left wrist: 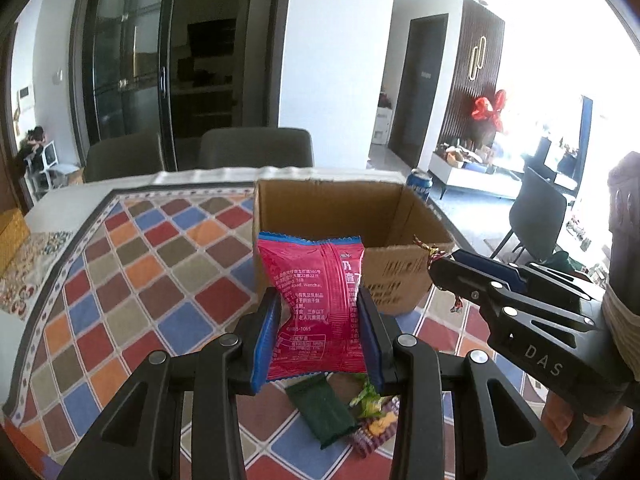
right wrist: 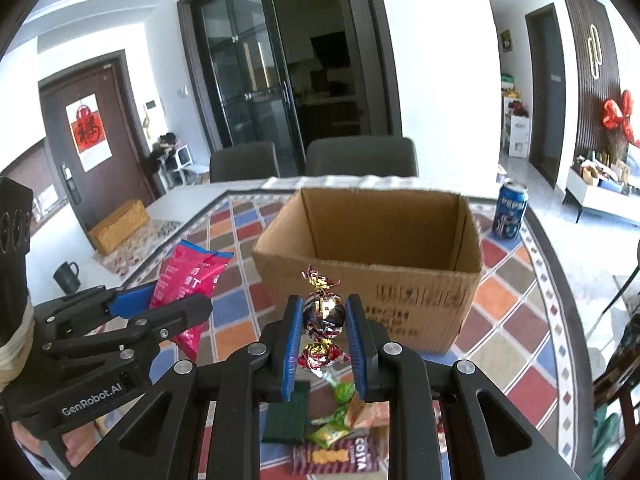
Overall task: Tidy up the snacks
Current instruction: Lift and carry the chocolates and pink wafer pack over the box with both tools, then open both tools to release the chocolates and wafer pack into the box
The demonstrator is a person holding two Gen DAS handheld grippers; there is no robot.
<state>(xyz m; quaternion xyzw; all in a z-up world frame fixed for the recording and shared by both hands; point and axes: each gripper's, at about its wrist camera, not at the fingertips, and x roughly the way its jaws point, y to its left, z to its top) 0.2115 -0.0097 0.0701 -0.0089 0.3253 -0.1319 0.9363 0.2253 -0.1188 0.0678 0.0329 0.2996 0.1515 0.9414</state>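
Note:
My left gripper (left wrist: 318, 332) is shut on a pink snack packet (left wrist: 316, 304) and holds it above the table, just before the open cardboard box (left wrist: 396, 280). My right gripper (right wrist: 322, 332) is shut on a foil-wrapped candy (right wrist: 323, 314), also in front of the box (right wrist: 424, 300). The box looks empty inside. The right gripper shows in the left wrist view (left wrist: 436, 270); the left gripper with the pink packet (right wrist: 188, 284) shows in the right wrist view. Loose snacks lie on the cloth below: a dark green packet (left wrist: 322, 410), green candies (right wrist: 334, 424), and a Costa packet (right wrist: 336, 454).
A checkered cloth (left wrist: 140, 280) covers the table. A blue can (right wrist: 510, 210) stands right of the box. A dark mug (right wrist: 66, 276) sits at the far left. Two grey chairs (right wrist: 360, 156) stand behind the table.

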